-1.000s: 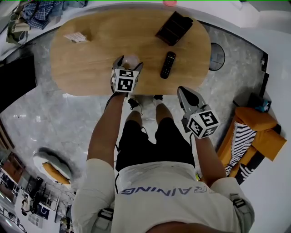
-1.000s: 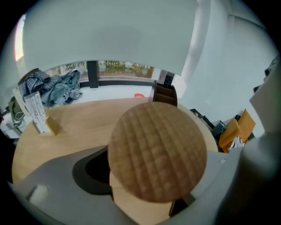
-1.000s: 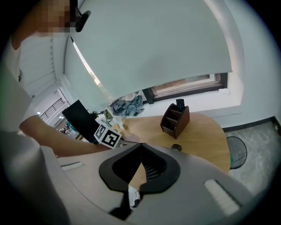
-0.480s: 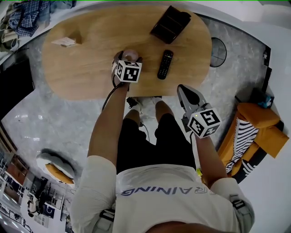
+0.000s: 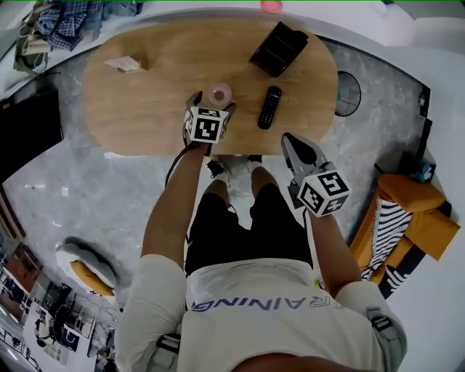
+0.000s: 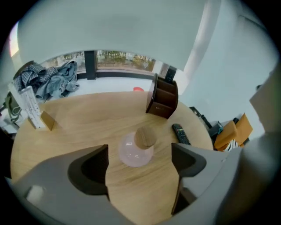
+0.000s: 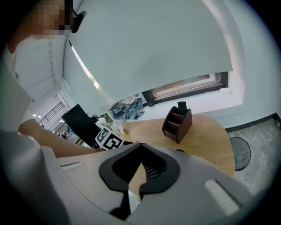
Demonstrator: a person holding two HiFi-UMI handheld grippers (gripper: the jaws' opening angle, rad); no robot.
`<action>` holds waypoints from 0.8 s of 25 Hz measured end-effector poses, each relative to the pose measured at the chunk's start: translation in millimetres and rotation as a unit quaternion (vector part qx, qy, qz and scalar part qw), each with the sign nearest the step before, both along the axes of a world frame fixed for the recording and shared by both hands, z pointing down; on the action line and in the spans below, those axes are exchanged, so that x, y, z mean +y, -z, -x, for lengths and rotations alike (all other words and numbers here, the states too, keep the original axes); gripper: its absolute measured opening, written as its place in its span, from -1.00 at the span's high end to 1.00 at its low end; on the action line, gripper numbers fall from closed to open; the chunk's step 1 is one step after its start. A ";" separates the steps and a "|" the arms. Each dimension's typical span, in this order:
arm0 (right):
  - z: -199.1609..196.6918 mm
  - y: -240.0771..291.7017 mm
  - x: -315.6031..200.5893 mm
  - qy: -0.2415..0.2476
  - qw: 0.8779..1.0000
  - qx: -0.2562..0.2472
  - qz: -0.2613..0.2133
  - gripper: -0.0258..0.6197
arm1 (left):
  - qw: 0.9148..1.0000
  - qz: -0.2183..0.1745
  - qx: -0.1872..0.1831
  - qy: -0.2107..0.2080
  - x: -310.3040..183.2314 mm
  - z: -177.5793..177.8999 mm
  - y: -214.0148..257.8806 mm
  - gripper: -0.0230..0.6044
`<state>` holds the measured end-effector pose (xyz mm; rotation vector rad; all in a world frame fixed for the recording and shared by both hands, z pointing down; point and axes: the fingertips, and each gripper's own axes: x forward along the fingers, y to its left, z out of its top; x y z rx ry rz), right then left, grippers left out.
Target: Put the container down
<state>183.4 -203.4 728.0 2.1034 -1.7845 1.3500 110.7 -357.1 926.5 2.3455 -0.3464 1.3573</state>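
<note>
The container (image 5: 219, 94) is a round, clear, pinkish glass jar with a cork stopper (image 6: 145, 136). It stands upright on the oval wooden table (image 5: 145, 109). My left gripper (image 5: 213, 104) points steeply down at it. Its jaws have just been opening and stand wide on either side of the jar (image 6: 137, 151) without touching it. My right gripper (image 5: 289, 142) hangs off the table's near edge, above the person's legs, with its jaws shut (image 7: 139, 145) on nothing.
A black remote (image 5: 269, 107) lies just right of the jar. A dark wooden organizer (image 5: 278, 47) stands at the far right of the table, and a small card stand (image 5: 123, 63) at the far left. Clothes (image 5: 62, 18) are heaped beyond the table. An orange chair (image 5: 414, 211) is on the right.
The left jaws have spread apart and let go of the jar, which now stands free on the table. The left gripper has drawn back slightly. The right gripper has stayed where it was.
</note>
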 end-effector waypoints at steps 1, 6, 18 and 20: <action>1.4 7.5 -1.7 -0.001 1.000 0.003 -0.004 0.88 | 1.000 0.005 0.016 0.009 0.3 4.2 16.8 -0.51; 12.1 49.3 -18.6 0.007 0.999 0.015 -0.030 0.88 | 0.994 0.006 0.090 0.057 -4.0 30.8 120.1 -0.20; 45.2 208.1 -82.6 0.061 0.986 0.083 -0.132 0.88 | 0.962 -0.094 0.225 0.121 -19.8 119.2 381.7 0.39; 47.0 237.1 -97.5 0.071 0.980 0.099 -0.156 0.88 | 0.953 -0.125 0.242 0.134 -27.8 132.7 419.5 0.54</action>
